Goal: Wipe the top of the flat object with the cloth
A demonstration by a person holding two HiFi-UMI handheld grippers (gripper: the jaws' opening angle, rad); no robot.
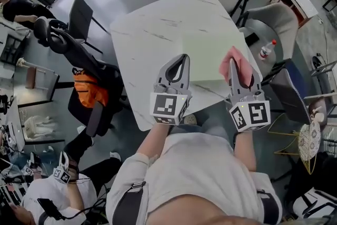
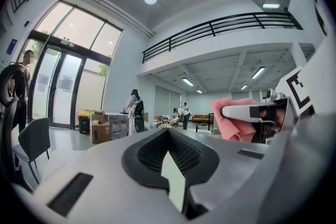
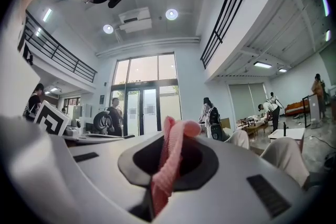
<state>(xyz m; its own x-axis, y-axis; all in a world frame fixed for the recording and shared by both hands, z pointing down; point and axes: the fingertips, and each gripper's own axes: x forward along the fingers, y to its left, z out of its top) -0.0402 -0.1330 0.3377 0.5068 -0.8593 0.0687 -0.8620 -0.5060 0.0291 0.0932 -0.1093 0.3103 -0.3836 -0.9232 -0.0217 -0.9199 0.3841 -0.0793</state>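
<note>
Pale green and thin, the flat object (image 1: 206, 54) is seen in the head view on the white marble table (image 1: 152, 29), directly ahead of both grippers. The left gripper (image 1: 181, 59) is set at the object's left edge, and the right gripper (image 1: 235, 60) at its right edge, with the pink cloth (image 1: 230, 65) bunched around its tips. Both forearms are held forward from the body, roughly parallel, with the marker cubes facing the camera. The hands are covered by the gripper bodies, and part of the object's right edge is hidden under the cloth.

In the left gripper view, the jaws are closed on a thin pale sliver (image 2: 174, 183), which appears to be the object's edge seen nearly end-on. The rest of the object is not shown here. The cloth is visible to the right, held up by the other gripper, whose body is cut off by the frame.

In the right gripper view, the jaws are clamped on the cloth (image 3: 169, 165). A fold of it stands up through the gap and curls over at the top. The object cannot be made out in this view. A marker cube (image 3: 50, 119) is seen at the left.
</note>
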